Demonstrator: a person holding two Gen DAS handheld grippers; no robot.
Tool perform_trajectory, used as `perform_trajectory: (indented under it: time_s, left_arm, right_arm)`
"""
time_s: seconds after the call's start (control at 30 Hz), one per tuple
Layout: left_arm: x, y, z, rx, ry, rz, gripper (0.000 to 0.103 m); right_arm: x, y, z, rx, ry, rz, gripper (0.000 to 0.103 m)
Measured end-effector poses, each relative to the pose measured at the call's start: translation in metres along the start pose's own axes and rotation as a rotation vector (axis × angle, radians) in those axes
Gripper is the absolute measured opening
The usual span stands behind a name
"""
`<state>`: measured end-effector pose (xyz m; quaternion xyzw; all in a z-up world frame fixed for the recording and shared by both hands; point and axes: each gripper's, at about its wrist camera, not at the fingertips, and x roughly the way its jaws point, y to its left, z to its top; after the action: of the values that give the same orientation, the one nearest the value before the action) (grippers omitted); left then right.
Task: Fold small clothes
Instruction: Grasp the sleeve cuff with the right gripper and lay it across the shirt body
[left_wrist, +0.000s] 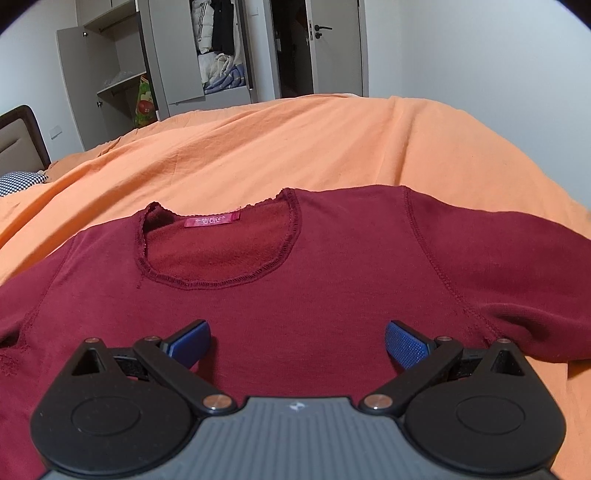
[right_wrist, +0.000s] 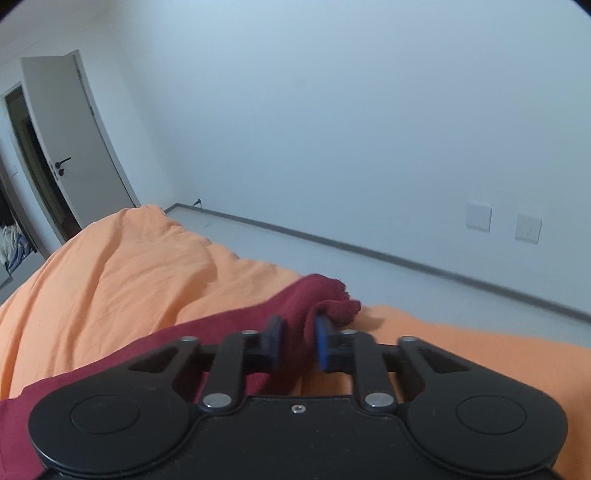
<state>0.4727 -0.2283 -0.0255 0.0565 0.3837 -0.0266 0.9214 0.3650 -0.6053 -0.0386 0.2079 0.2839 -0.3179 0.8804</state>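
Note:
A dark red long-sleeved top (left_wrist: 295, 273) lies flat on the orange bedspread (left_wrist: 258, 147), neckline and pink label (left_wrist: 211, 221) facing up. My left gripper (left_wrist: 297, 341) hovers open over the chest, blue fingers wide apart with nothing between them. In the right wrist view, the right gripper (right_wrist: 298, 345) is shut on the top's sleeve (right_wrist: 306, 299), near the frayed cuff (right_wrist: 341, 301), which bunches just beyond the fingertips. The rest of that sleeve runs back to the lower left.
An open wardrobe (left_wrist: 155, 55) with hanging clothes and a doorway (left_wrist: 291, 48) stand beyond the bed. A headboard (left_wrist: 22, 136) and patterned pillow (left_wrist: 18, 182) are at far left. The bed's edge (right_wrist: 406, 314) drops to pale floor (right_wrist: 332, 266) near a white wall.

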Motion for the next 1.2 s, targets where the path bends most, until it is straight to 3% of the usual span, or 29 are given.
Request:
perform_trajectory:
  time_s: [0.07,0.3,0.33,0.5,0.7,0.9,1.2]
  left_arm:
    - [-0.002,0.003,0.003,-0.006,0.001,-0.004,0.103]
    - [-0.019,0.029,0.021,-0.052,-0.028,-0.012,0.103]
    - [-0.022,0.035,0.023,-0.06,-0.034,-0.011,0.103]
    - [-0.038,0.068,0.032,-0.105,-0.051,-0.015,0.103]
    - [-0.061,0.121,0.035,-0.16,-0.086,0.014,0.103]
    - [-0.083,0.189,0.032,-0.259,-0.122,0.033,0.103]
    - [-0.101,0.286,0.007,-0.445,-0.16,-0.015,0.103]
  right_arm:
    - [-0.007,0.007,0.002,-0.038,-0.035,0.005,0.009]
    - [-0.049,0.047,0.017,-0.138,-0.165,0.09,0.008]
    - [-0.056,0.056,0.019,-0.092,-0.253,0.04,0.008]
    - [-0.092,0.116,0.024,-0.215,-0.336,0.17,0.008]
    - [-0.13,0.198,0.014,-0.316,-0.362,0.355,0.007]
    - [-0.167,0.285,-0.026,-0.444,-0.379,0.519,0.007]
    - [-0.216,0.401,-0.14,-0.69,-0.356,0.676,0.0]
